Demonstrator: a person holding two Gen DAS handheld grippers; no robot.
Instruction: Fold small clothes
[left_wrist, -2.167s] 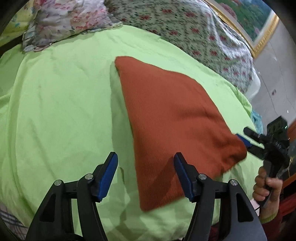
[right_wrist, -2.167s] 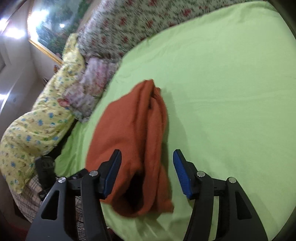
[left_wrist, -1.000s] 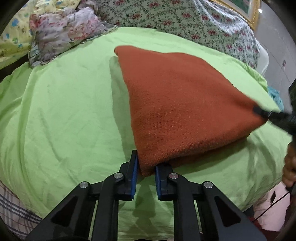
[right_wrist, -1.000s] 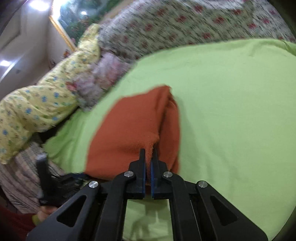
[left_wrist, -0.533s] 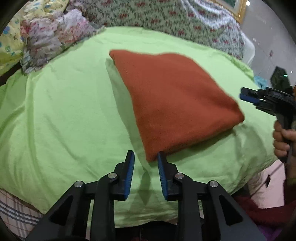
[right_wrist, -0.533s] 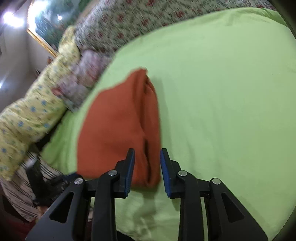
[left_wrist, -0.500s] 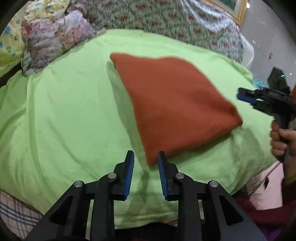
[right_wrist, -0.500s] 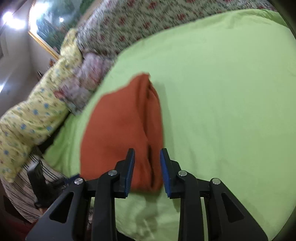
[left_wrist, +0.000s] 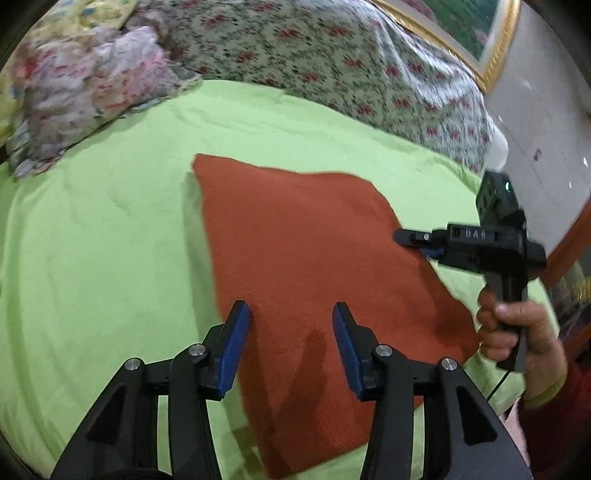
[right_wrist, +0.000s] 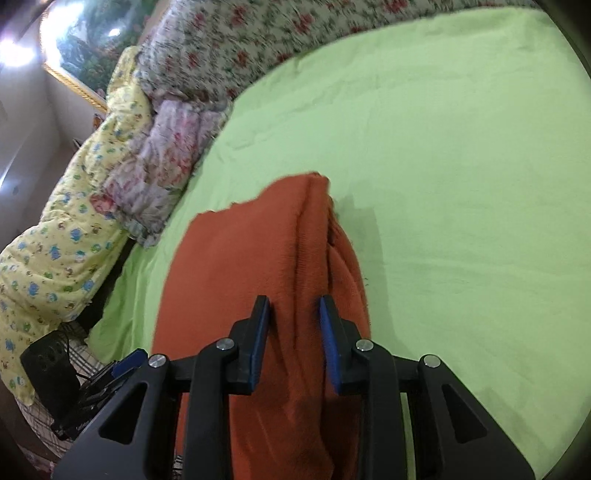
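A folded rust-orange knit garment (left_wrist: 303, 251) lies flat on the green bedsheet (left_wrist: 96, 240). My left gripper (left_wrist: 290, 332) is open and empty, its blue pads above the garment's near edge. My right gripper (right_wrist: 293, 325) is open and hovers over the garment's layered folded edge (right_wrist: 291, 258); it also shows in the left wrist view (left_wrist: 417, 238) at the garment's right side, held by a hand.
A floral quilt (left_wrist: 332, 62) lies along the back of the bed. A crumpled flowered cloth (left_wrist: 85, 85) and a yellow printed blanket (right_wrist: 55, 258) sit at the bed's far left side. A gold-framed picture (left_wrist: 480, 40) hangs on the wall.
Both grippers let go of the garment, which now lies flat on the sheet. Both have opened wider and moved forward over it.
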